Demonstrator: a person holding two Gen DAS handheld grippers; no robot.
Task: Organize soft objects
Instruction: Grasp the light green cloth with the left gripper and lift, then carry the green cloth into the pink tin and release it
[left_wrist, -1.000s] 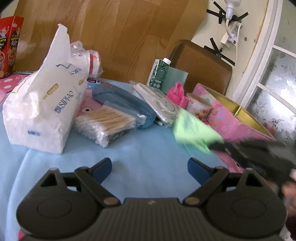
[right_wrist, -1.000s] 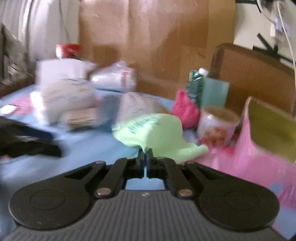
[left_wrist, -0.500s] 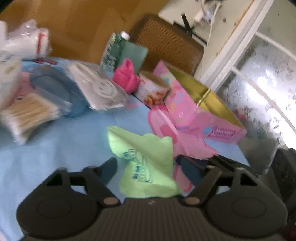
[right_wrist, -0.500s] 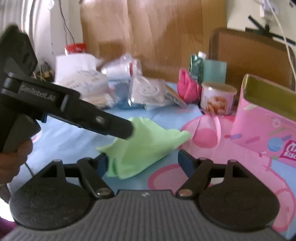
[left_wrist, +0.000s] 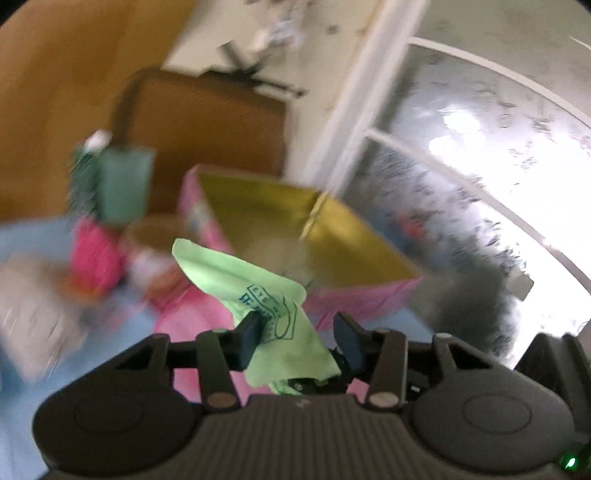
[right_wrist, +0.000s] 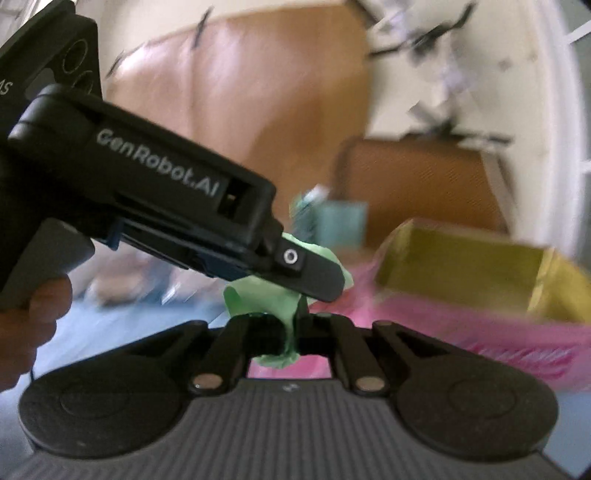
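The green cloth (left_wrist: 275, 314) is held up off the tabletop (left_wrist: 22, 236), in front of the open pink box (left_wrist: 354, 295) with its gold lining. A blue printed mark is seen on the cloth's face, and one pointed corner stands up toward the left. In the left wrist view the cloth hangs between the jaws of the left gripper (left_wrist: 301, 338); these jaws have just been closing, and the left finger (left_wrist: 249, 334) is seen pressed against the cloth, while a gap seems to remain at the right finger, so the grip is read as closed on the bunched cloth. In the right wrist view a narrow fold of the same cloth (right_wrist: 286, 299) is pinched between the jaws of the right gripper (right_wrist: 291, 334), which have just snapped closed and now stand nearly together on the fabric. The left gripper's black body (right_wrist: 159, 206) is seen crossing that view from the upper left, its tip lying over the cloth, with a hand (right_wrist: 26, 325) on its handle at the left edge.

Farther out, heavily blurred, a bright pink soft item (left_wrist: 98, 254) and a round tub (left_wrist: 151, 251) are made out left of the box, a teal carton (left_wrist: 123, 184) behind them, and a brown chair back (left_wrist: 207, 125) against the wall. A frosted window (left_wrist: 480, 177) fills the right side.
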